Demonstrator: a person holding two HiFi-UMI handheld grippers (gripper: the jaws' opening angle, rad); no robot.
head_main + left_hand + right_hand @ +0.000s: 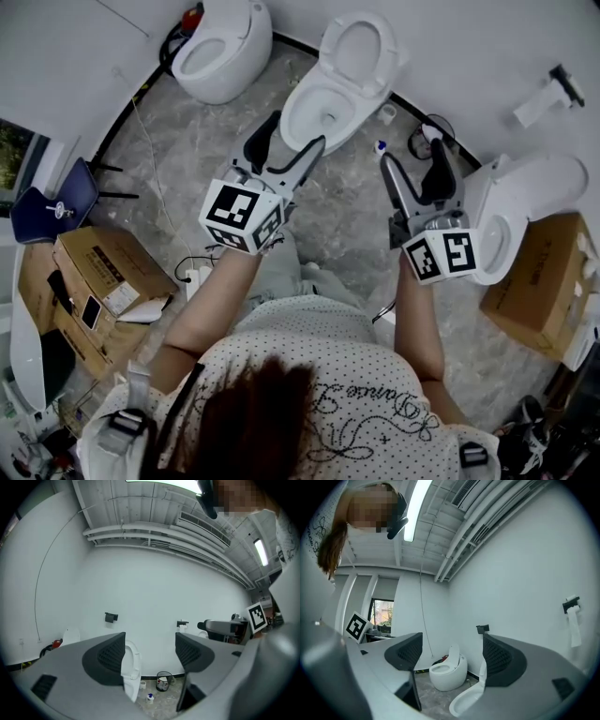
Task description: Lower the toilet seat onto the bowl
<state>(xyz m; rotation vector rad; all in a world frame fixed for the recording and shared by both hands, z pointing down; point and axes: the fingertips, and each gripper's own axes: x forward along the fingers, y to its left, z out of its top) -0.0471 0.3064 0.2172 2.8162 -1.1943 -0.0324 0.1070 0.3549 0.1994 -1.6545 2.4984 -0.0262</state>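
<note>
In the left gripper view one jaw covers half the raised toilet seat (131,668) and all of its bowl. In the right gripper view the near toilet (468,701) is lost behind a jaw and the bottom edge. The small bottle (150,697) is too tiny to read.

- The toilet bowl (314,122) and its raised seat (358,47) are white, smooth and glossy, the bowl looking like glazed ceramic.
- The floor (347,202) is grey marbled stone or tile, smooth with a dull sheen.
- The cardboard box (103,272) is brown and matt.
- The left gripper (150,641) and right gripper (452,644) look like matt grey plastic; their pads (110,656) are black with a fine grid texture.
- The person's top (309,356) is soft white dotted cloth.
- The waste bin (163,680) is black mesh.
</note>
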